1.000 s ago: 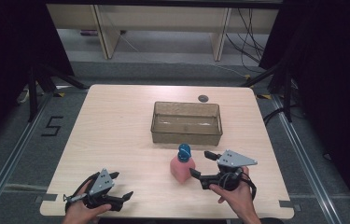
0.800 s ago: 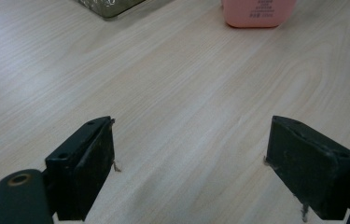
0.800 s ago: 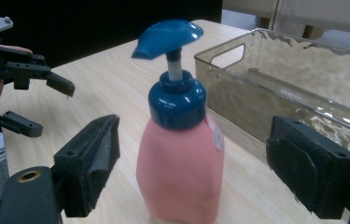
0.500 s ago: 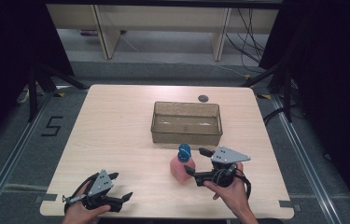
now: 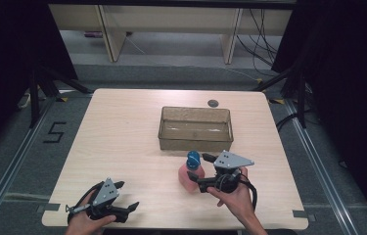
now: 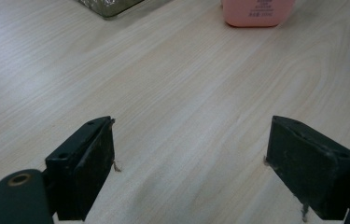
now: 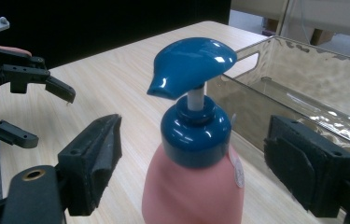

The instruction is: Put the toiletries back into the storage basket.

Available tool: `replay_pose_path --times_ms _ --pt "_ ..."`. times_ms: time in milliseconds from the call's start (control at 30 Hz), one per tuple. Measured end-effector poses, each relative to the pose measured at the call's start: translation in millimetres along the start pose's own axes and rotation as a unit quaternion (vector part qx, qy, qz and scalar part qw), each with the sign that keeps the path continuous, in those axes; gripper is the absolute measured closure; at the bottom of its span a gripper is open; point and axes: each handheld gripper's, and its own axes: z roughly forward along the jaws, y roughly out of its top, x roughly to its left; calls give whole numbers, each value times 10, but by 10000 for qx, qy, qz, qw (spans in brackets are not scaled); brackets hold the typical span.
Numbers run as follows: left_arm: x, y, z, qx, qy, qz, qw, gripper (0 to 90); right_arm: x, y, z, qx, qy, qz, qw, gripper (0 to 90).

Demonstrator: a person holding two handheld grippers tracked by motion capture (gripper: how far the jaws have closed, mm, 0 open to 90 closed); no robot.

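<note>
A pink pump bottle [image 5: 189,178] with a blue pump head [image 7: 191,65] stands upright on the table in front of a clear plastic bin [image 5: 195,142]. My right gripper [image 5: 199,172] comes at it from the right. In the right gripper view the bottle [image 7: 191,191] stands between the two jaws of that gripper [image 7: 193,140] with gaps on both sides. The jaws have just been closing a little but are open. My left gripper [image 5: 128,195] rests near the table's front left edge, open with nothing between its jaws [image 6: 191,140].
The clear bin [image 7: 303,79] is just behind the bottle and looks empty. A small dark disc [image 5: 213,103] lies beyond it near the far edge. The left gripper [image 7: 51,116] shows far off in the right gripper view. The bottle's base [image 6: 256,11] and a bin corner [image 6: 107,5] top the left gripper view.
My right gripper has slid left along the table, so that its jaws now stand on either side of the pink bottle. The left gripper and the bottle have stayed put.
</note>
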Motion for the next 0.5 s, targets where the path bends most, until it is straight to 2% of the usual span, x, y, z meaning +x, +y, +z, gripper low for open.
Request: replay_pose_path --times_ms 33,67,100,133,200,267,300,333,400,433,467,500 --pt "2 1 -1 -2 -15 11 10000 149 -7 2 9 -15 -37 -50 10000 206" --pt "1 -2 -2 16 -37 5 10000 149 6 1 19 54 -1 46 10000 214" --pt "1 -2 -2 16 -37 5 10000 149 6 1 19 54 -1 46 10000 214" --pt "-3 -7 -1 6 -26 -6 10000 149 -10 3 35 50 -23 -32 10000 222" --pt "0 1 -2 15 -40 -5 10000 149 -17 3 53 31 4 -6 10000 232" --pt "3 1 -6 50 -29 81 10000 149 -22 2 68 35 6 24 10000 236" --pt "3 1 -6 50 -29 81 10000 149 -38 2 78 -14 -6 -53 10000 240" --pt "-9 -6 0 14 -23 -9 10000 149 -38 1 86 -41 -4 -19 10000 250" --pt "0 2 2 -4 -19 6 10000 149 -34 2 96 -34 -8 37 10000 265" --pt "0 4 0 9 -9 32 10000 149 -46 5 98 -10 -2 -53 10000 275" --pt "-6 -2 3 6 -34 13 10000 149 -41 2 107 11 18 -19 10000 282" --pt "-1 -4 -8 87 -14 84 9999 149 -48 1 117 19 17 -35 10000 285"
